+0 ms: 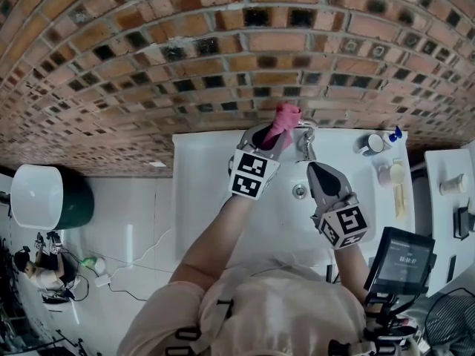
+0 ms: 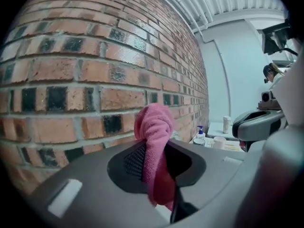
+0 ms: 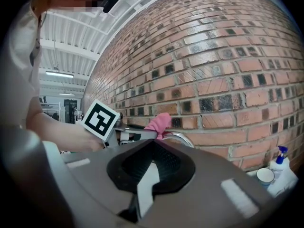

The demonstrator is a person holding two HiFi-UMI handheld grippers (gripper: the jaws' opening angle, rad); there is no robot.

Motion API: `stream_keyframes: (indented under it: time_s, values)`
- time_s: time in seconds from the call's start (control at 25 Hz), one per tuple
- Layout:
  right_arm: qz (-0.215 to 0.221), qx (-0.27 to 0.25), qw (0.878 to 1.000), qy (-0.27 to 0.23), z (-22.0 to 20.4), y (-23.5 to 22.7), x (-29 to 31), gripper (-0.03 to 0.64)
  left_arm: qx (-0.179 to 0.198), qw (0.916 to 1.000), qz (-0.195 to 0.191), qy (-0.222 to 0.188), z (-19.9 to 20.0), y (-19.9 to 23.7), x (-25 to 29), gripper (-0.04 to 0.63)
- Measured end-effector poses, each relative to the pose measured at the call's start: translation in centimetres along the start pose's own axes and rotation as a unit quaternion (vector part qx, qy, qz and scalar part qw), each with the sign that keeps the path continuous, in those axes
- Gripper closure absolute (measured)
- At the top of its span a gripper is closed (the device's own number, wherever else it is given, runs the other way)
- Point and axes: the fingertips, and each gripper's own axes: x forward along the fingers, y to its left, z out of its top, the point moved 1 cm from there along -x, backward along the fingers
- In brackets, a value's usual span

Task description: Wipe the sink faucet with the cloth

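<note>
My left gripper [image 1: 271, 138] has its jaws pinching the pink cloth [image 1: 285, 119], which is at the far edge of the sink [image 1: 199, 199], just left of the faucet [image 1: 306, 142] by the brick wall [image 1: 148, 50]. Contact with the faucet not discernible. My right gripper [image 1: 319, 170] hangs nearer, right of it, jaws pressed together on nothing.

Pink cloth [image 2: 154, 125], red brick wall [image 2: 71, 70]

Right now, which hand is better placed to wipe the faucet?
Left, I'd say. The left gripper is shut on the pink cloth, beside the faucet; the right gripper holds nothing, farther back.
</note>
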Motion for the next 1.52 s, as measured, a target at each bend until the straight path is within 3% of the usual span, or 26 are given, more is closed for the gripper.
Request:
stream_keyframes:
  time_s: [0.12, 0.28, 0.4, 0.56, 0.64, 0.76, 0.92, 1.12, 1.32, 1.44, 1.52]
  values:
    - [-0.004, 0.005, 1.000, 0.002, -0.6, -0.7, -0.3, 0.629, -0.023, 0.9994, 0.024, 0.002, -1.6, 1.3, -0.7, 0.511]
    - [-0.001, 0.006, 1.000, 0.008, -1.6, -0.7, -0.7, 0.629, -0.029, 0.9968, 0.054, 0.051, -5.4, 3.0, -1.2, 0.512]
    - [0.002, 0.005, 1.000, 0.009, -1.9, -0.6, -0.9, 0.629, -0.058, 0.9940, 0.065, 0.066, -7.6, 3.2, -1.5, 0.512]
    - [0.005, 0.003, 1.000, 0.009, -2.1, -0.5, -1.2, 0.629, -0.089, 0.9930, 0.078, -0.007, -4.3, 1.9, -2.8, 0.511]
    - [0.002, 0.003, 1.000, 0.004, -1.9, -0.7, -1.5, 0.629, -0.066, 0.9947, 0.064, -0.046, -0.5, 0.3, -2.4, 0.512]
    - [-0.005, 0.007, 1.000, -0.008, -1.4, -1.4, -1.9, 0.629, -0.035, 0.9972, 0.035, -0.057, 2.8, -2.3, -0.3, 0.512]
    - [-0.011, 0.010, 1.000, -0.012, -1.4, -2.4, -2.6, 0.629, -0.048, 0.9978, 0.029, -0.035, 2.1, -4.6, 2.7, 0.512]
    - [-0.029, 0.023, 0.999, -0.010, -2.1, -4.1, -3.3, 0.629, -0.025, 0.9997, 0.001, 0.004, -1.0, -7.1, 6.0, 0.514]
    - [-0.037, 0.028, 0.999, -0.009, -2.3, -5.1, -3.5, 0.629, -0.067, 0.9952, -0.023, 0.067, -5.5, -7.8, 8.0, 0.514]
    - [-0.036, 0.027, 0.999, -0.007, -2.2, -5.2, -3.3, 0.629, -0.052, 0.9926, -0.017, 0.108, -7.7, -7.5, 8.5, 0.512]
    - [-0.032, 0.026, 0.999, -0.007, -2.2, -4.9, -3.0, 0.629, -0.051, 0.9919, -0.015, 0.115, -8.4, -7.5, 8.2, 0.512]
